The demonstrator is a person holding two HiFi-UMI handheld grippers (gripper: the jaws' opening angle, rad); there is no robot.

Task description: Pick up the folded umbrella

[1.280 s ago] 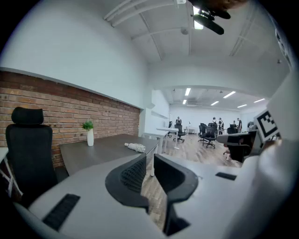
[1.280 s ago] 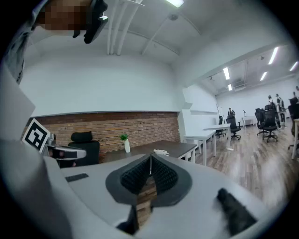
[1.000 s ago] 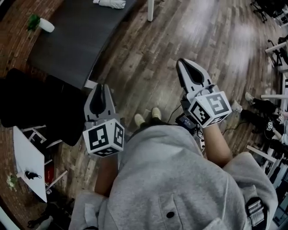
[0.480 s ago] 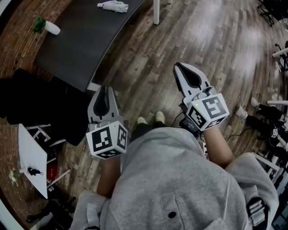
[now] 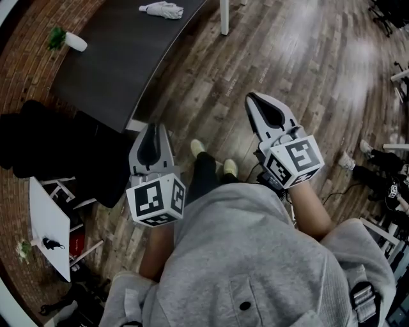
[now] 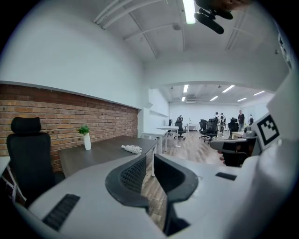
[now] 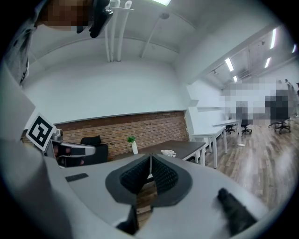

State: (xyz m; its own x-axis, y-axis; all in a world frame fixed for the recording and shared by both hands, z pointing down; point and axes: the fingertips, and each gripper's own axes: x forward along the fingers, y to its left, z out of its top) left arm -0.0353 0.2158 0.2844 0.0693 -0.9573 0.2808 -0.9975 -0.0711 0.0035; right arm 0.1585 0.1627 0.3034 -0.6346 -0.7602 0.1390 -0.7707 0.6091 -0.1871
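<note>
Left gripper (image 5: 152, 128) narrowly parted, right gripper (image 5: 251, 98) closed tight, both empty. Umbrella (image 5: 161, 9) lying on table (image 5: 121, 57) at 11 o'clock, well apart; vase (image 5: 70, 40) toward 10 o'clock.

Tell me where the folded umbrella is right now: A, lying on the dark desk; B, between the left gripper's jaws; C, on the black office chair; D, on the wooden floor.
A: the folded umbrella lies on top of the dark desk, towards one end of it.
</note>
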